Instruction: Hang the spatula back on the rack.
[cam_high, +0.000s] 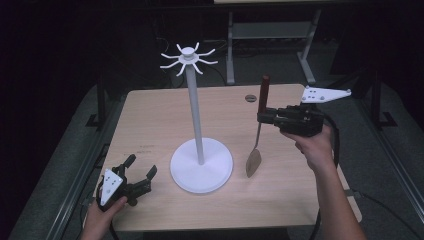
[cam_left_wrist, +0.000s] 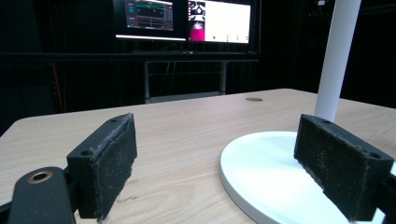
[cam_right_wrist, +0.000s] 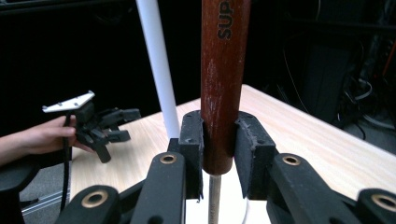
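Reddish-brown wooden handle of spatula (cam_high: 260, 122) clamped upright in right hand-held gripper (cam_high: 262, 118), blade tip just above worktop (cam_high: 280, 200) toward right edge. White hook stand (cam_high: 198, 125) mid-worktop. Left hand-held gripper (cam_high: 142, 170), jaws wide and empty, near left front corner.

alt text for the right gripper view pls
The right gripper clamps the dark red wooden handle of an upright utensil between its black pads. Behind it rise a white pole and a wooden table, with the left gripper at far left.
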